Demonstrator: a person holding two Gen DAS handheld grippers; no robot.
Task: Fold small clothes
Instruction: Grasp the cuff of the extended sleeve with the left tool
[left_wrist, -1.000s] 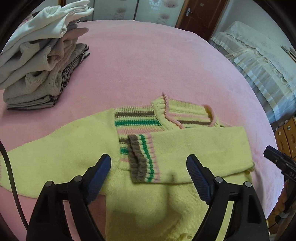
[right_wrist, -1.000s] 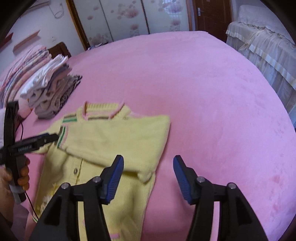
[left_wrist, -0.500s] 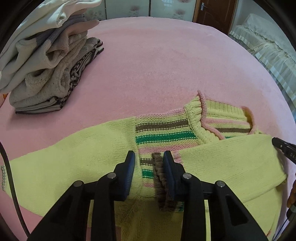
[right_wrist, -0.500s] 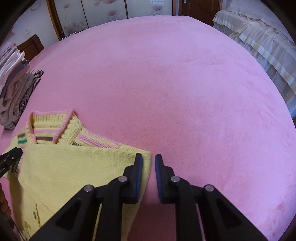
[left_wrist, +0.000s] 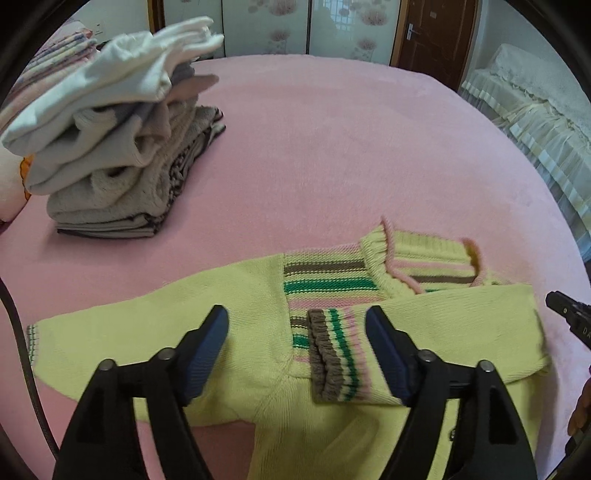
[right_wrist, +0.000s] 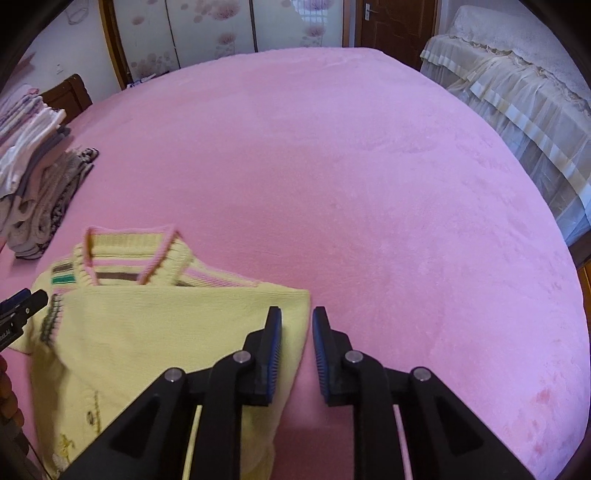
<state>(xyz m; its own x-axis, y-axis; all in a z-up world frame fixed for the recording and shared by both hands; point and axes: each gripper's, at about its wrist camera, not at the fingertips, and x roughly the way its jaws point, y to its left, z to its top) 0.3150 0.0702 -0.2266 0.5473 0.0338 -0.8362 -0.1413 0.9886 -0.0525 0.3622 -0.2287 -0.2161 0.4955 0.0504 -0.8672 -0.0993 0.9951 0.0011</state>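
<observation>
1. The yellow sweater (left_wrist: 229, 354) lay near on the pink bed (left_wrist: 332, 147), one sleeve folded across.
2. Left hand-held gripper (left_wrist: 295, 332): just spread wide, over the striped cuff (left_wrist: 334, 354), gripping nothing.
3. Right hand-held gripper (right_wrist: 296, 325): narrowly parted at the sweater's right edge, pinching nothing.
4. Folded clothes stack (left_wrist: 122, 155): far left.

Left gripper (left_wrist: 297, 349) jaws just reopened wide — right gripper (right_wrist: 296, 345) jaws narrow, seemingly empty.

Pink blanket (right_wrist: 369, 184) spread over bed; floral sliding panels (right_wrist: 207, 37) and brown door (left_wrist: 432, 33) seen behind; lace-covered furniture (right_wrist: 517, 85) placed alongside.

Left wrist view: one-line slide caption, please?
Open left tongs above the striped cuff of a yellow knit sweater on pink bedding.
</observation>
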